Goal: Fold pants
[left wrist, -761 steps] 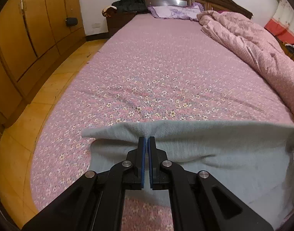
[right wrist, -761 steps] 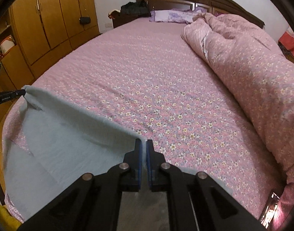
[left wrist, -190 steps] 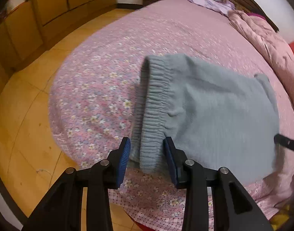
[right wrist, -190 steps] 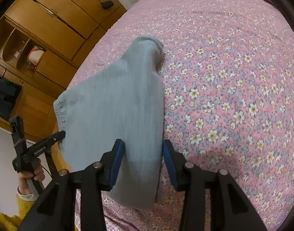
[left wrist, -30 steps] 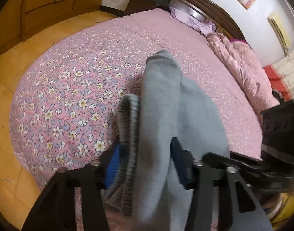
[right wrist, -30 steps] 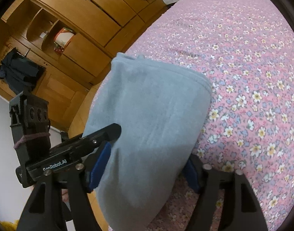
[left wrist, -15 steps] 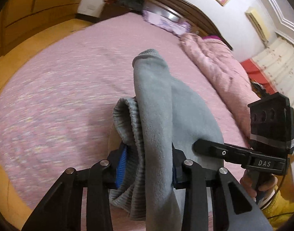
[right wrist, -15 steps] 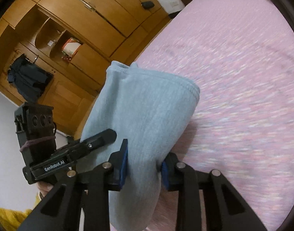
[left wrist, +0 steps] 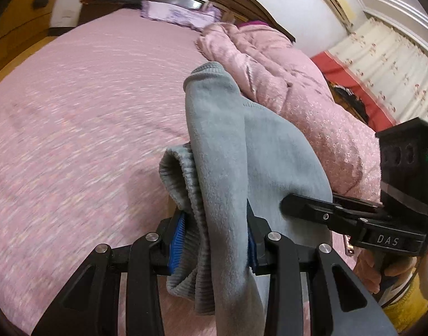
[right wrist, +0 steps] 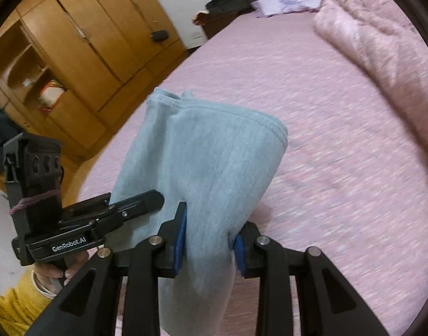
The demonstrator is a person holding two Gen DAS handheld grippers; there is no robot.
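Note:
The grey pants [left wrist: 256, 154] are a folded bundle held up above the pink flowered bed [left wrist: 73, 112]. In the left wrist view my left gripper [left wrist: 214, 232] is shut on the ribbed waistband end, with cloth bulging over both blue pads. The right gripper [left wrist: 292, 204] reaches in from the right, against the bundle's side. In the right wrist view the right gripper [right wrist: 209, 240] is shut on the smooth folded pants [right wrist: 214, 154], and the left gripper [right wrist: 146, 198] clamps their left edge. The cloth below the jaws hangs out of sight.
A crumpled pink quilt [left wrist: 284, 78] lies along the bed's right side, with a purple pillow [left wrist: 180, 14] at the dark headboard. Wooden wardrobes [right wrist: 87, 42] line the wall left of the bed [right wrist: 340, 140]. A hand [right wrist: 59, 268] in a yellow sleeve holds the left gripper.
The right jaws went from wide around the bundle to clamped on it. Both grippers lifted the pants off the bed and swung them across; the background is motion-blurred.

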